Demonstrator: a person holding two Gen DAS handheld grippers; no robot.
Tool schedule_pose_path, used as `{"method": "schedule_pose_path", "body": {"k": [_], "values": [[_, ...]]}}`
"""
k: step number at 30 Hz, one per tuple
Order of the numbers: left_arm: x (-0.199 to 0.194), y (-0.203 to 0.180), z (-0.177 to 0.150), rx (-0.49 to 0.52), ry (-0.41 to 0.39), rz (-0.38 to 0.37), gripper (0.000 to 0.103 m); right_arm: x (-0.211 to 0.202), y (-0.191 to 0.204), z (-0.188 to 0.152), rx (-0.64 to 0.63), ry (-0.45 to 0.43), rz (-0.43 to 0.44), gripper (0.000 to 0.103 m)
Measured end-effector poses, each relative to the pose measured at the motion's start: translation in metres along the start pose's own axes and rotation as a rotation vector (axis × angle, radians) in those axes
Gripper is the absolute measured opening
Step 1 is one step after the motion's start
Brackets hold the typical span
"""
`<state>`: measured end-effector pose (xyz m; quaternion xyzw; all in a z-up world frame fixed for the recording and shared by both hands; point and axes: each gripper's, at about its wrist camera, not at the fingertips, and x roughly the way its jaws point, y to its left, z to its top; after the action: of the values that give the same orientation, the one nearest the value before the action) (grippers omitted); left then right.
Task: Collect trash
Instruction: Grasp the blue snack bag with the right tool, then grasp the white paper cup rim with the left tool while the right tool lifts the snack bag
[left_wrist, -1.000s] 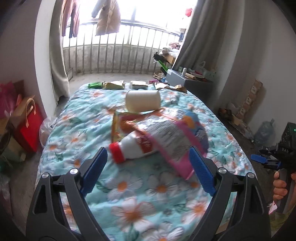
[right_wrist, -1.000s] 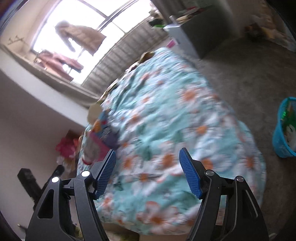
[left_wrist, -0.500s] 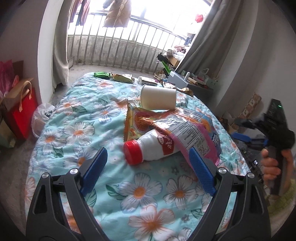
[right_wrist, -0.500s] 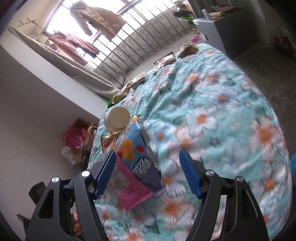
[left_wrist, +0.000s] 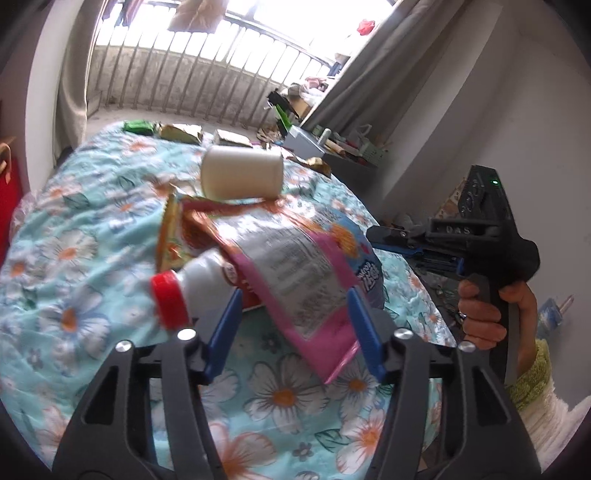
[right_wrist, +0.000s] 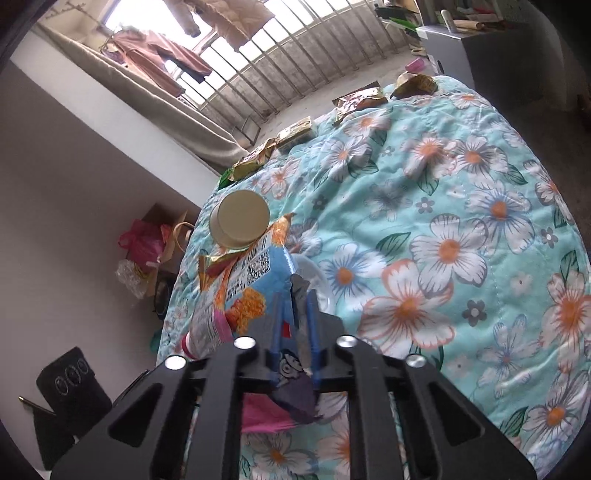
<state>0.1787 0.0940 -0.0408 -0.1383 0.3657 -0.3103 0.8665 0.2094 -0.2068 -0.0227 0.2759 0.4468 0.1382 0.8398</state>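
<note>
Crinkled foil and plastic made up the pile you were working: the pink-and-blue snack bag (left_wrist: 295, 273) lay at the centre of the left wrist view, draped over a white bottle with a red cap (left_wrist: 192, 291) on the floral quilt (left_wrist: 74, 206). Your right gripper (right_wrist: 295, 314) was clamped on that bag's blue edge at lower centre of its own view, the jaws nearly together with film pinched between them. Your left gripper (left_wrist: 295, 321) hung spread apart, straddling the bag's pink end without touching it.

To do this well, you needed to lift slowly, because the bottle and the cream paper cup (left_wrist: 242, 177) resting on the orange wrapper (left_wrist: 173, 236) looked likely to roll. A deeper bite than the thin edge would probably have held better.
</note>
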Motion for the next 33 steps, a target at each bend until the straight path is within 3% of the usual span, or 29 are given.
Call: {"method": "schedule_pose_path", "body": {"k": [9, 12, 13, 14, 16, 17, 23, 25, 28, 33], "values": [[0.005, -0.011, -0.004, 0.029, 0.023, -0.01, 0.046, -0.042, 0.003, -0.031, -0.035, -0.057, 0.039, 0.005], [0.011, -0.01, -0.003, 0.027, 0.035, 0.02, 0.041, -0.042, -0.01, -0.024, 0.032, -0.055, 0.06, 0.007], [0.012, -0.009, -0.001, 0.021, 0.038, 0.026, 0.038, -0.039, -0.013, -0.02, 0.051, -0.048, 0.074, 0.012], [0.012, -0.006, 0.0, 0.012, 0.035, 0.034, 0.037, -0.036, -0.016, -0.016, 0.065, -0.042, 0.088, 0.028], [0.011, 0.0, 0.005, -0.013, 0.02, 0.048, 0.035, -0.024, -0.018, -0.006, 0.083, -0.027, 0.107, 0.045], [0.01, 0.004, 0.008, -0.024, 0.014, 0.054, 0.035, -0.015, -0.018, 0.0, 0.083, -0.007, 0.116, 0.046], [0.016, 0.015, 0.018, -0.044, 0.01, 0.095, 0.025, 0.033, -0.015, 0.029, 0.077, 0.091, 0.118, 0.044], [0.02, 0.016, 0.02, -0.046, 0.013, 0.099, 0.019, 0.039, -0.009, 0.031, 0.046, 0.103, 0.117, 0.029], [0.021, 0.015, 0.021, -0.03, 0.003, 0.114, 0.019, 0.034, 0.003, 0.026, -0.013, 0.078, 0.098, 0.02], [0.016, 0.014, 0.021, -0.023, -0.004, 0.095, 0.019, 0.013, 0.006, 0.011, -0.024, 0.044, 0.15, 0.016]]}}
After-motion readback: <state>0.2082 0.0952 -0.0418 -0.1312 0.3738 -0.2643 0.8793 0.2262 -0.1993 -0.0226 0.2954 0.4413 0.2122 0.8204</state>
